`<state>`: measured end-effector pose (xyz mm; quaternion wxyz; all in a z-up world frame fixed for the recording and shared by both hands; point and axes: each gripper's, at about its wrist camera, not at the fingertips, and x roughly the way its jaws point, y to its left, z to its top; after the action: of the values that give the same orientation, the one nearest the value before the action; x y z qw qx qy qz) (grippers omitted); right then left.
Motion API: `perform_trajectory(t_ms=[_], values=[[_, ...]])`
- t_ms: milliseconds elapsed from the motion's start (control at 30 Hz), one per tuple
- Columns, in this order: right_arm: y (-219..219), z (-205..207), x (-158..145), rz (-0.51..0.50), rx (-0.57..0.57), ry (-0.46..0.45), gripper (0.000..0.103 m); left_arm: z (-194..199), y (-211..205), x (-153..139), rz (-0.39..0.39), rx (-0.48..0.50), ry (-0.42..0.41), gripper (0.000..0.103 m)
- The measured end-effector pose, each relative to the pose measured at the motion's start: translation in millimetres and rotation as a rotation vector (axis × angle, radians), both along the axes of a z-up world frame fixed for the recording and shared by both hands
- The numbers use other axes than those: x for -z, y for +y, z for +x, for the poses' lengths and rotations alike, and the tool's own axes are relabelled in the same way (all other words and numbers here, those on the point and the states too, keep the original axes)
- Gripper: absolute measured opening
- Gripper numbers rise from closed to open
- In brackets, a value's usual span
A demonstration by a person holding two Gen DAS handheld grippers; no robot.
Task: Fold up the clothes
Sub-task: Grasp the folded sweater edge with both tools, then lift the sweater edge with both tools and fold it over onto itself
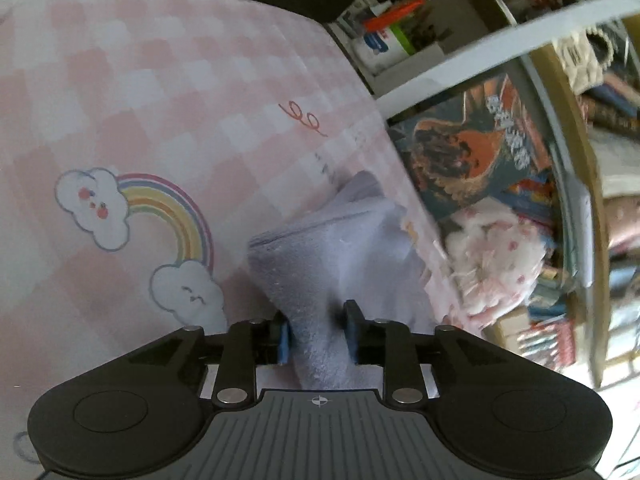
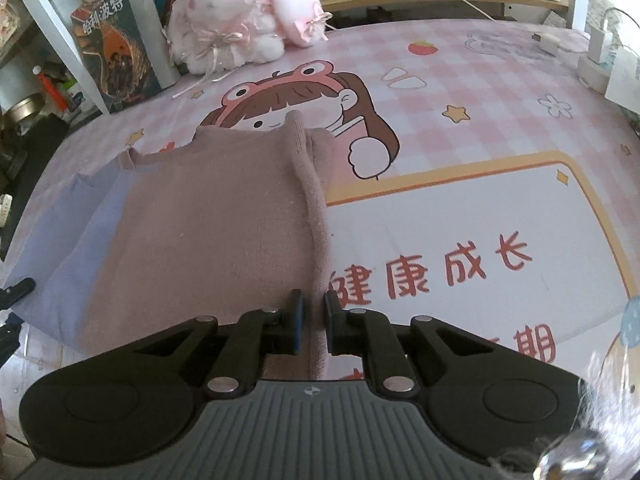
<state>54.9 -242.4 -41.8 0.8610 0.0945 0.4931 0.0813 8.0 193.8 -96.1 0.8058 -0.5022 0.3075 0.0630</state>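
Garment [image 2: 208,224]: pink with a lilac section, spread near the table's [image 2: 460,208] front-left corner; its thick pink edge is clamped between the fingers of the right gripper [image 2: 314,320]; a bunched lilac fold [image 1: 320,280] is pinched in the left gripper [image 1: 316,334]; a plush toy [image 2: 240,16] is noted at the rear edge.
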Motion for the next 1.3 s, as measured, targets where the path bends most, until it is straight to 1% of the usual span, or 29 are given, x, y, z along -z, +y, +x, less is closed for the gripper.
perform_trajectory(t_ms=[33,100,167,233,333,367,433,500,533,633,733,767,800,867,933,1033,1167,1300], values=[[1.2,1.8,0.4,-0.004,-0.004,-0.001,0.011,1.5,0.4,1.2,-0.007,-0.006,-0.004,0.025],[2.6,4.5,1.0,-0.007,-0.011,-0.004,0.011,4.4,0.9,3.2,-0.005,-0.014,-0.014,0.02],[3.5,7.8,1.7,-0.006,-0.018,-0.007,0.011,6.8,2.2,2.8,0.014,-0.018,-0.009,0.011],[4.5,12.2,2.3,-0.005,-0.027,-0.01,0.011,9.5,3.3,1.8,0.037,-0.018,0.001,0.011],[6.1,21.1,0.1,-0.014,-0.05,-0.018,0.011,12.5,1.1,-4.0,0.101,0.008,0.013,0.01],[6.9,24.5,-2.9,-0.027,-0.064,-0.028,0.013,13.1,0.7,-4.8,0.112,0.014,0.017,0.01],[8.3,31.6,-9.4,-0.052,-0.091,-0.052,0.014,13.3,0.7,-4.7,0.119,0.014,0.021,0.01],[8.8,40.8,-16.7,-0.071,-0.122,-0.085,0.02,12.2,0.1,-4.2,0.12,0.008,0.019,0.01],[8.3,46.5,-18.5,-0.07,-0.132,-0.091,0.021,11.7,-0.2,-3.9,0.12,0.004,0.018,0.01],[6.8,62.8,-18.4,-0.064,-0.16,-0.09,0.021,10.6,-2.4,-3.4,0.122,-0.013,0.017,0.01],[3.2,74.8,-10.4,-0.049,-0.2,-0.061,0.021,10.8,-7.3,-5.3,0.146,-0.03,0.022,0.01],[0.3,77.2,-6.9,-0.031,-0.211,-0.048,0.017,10.9,-9.8,-7.1,0.164,-0.033,0.024,0.01],[-3.1,78.6,-3.6,-0.006,-0.221,-0.037,0.012,10.9,-13.0,-10.1,0.188,-0.036,0.025,0.01],[-8.5,80.9,1.0,0.037,-0.238,-0.023,0.01,10.8,-21.0,-19.9,0.241,-0.043,0.024,0.009],[-12.8,82.3,4.2,0.069,-0.254,-0.017,0.009,11.2,-30.8,-35.6,0.293,-0.05,0.01,0.009],[-16.1,84.3,5.5,0.084,-0.297,-0.02,0.009,14.2,-52.8,-68.9,0.388,-0.033,-0.042,0.008],[-20.6,87.0,7.3,0.103,-0.346,-0.024,0.009,22.4,-102.9,-116.2,0.553,0.042,-0.123,0.008],[-28.4,91.7,10.0,0.142,-0.379,-0.022,0.009,26.1,-171.5,-154.4,0.736,0.155,-0.206,0.008]])
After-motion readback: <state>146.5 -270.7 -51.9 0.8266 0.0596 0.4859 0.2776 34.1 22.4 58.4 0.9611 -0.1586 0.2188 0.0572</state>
